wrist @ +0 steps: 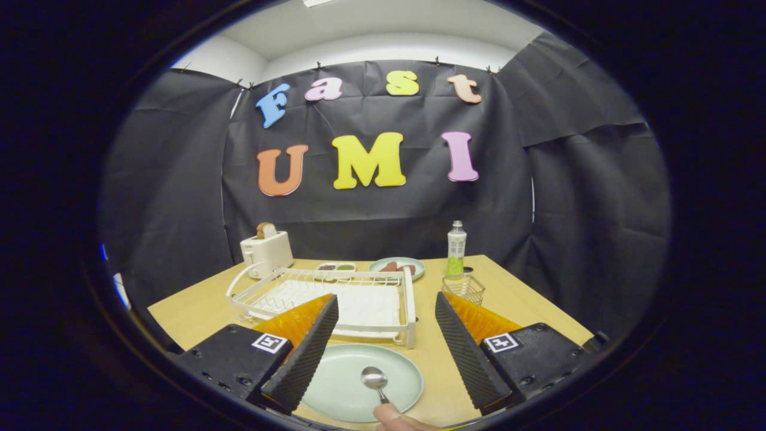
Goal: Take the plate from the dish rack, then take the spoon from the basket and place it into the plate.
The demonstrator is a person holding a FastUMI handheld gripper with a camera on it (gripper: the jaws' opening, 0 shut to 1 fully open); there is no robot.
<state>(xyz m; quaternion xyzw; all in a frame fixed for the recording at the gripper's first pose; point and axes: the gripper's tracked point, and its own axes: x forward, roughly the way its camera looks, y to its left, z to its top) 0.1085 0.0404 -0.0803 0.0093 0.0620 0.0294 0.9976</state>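
The gripper [383, 353] hangs above the near edge of the wooden desk [514, 299] with its jaws spread wide and nothing between them but open air. Below the gap lies the pale green plate [341, 383], flat on the desk, partly covered on its left by the left finger. The spoon [374, 379] rests in the plate with its bowl facing up and toward the far side; its handle runs back to the near rim, where a person's fingertip [392, 416] touches or holds it. Just beyond the plate stands the white dish rack [335, 299], its near rail close to the plate's far rim. To the right of the rack, beyond the right finger, sits a small wire basket [463, 288]. Right behind the basket stands a bottle [456, 248] with a green label. At the far left of the desk is a white toaster [267, 251] with bread sticking out of the top. Behind the rack lie a second plate [397, 267] holding something brown and a small dish [336, 267] with dark and green contents.
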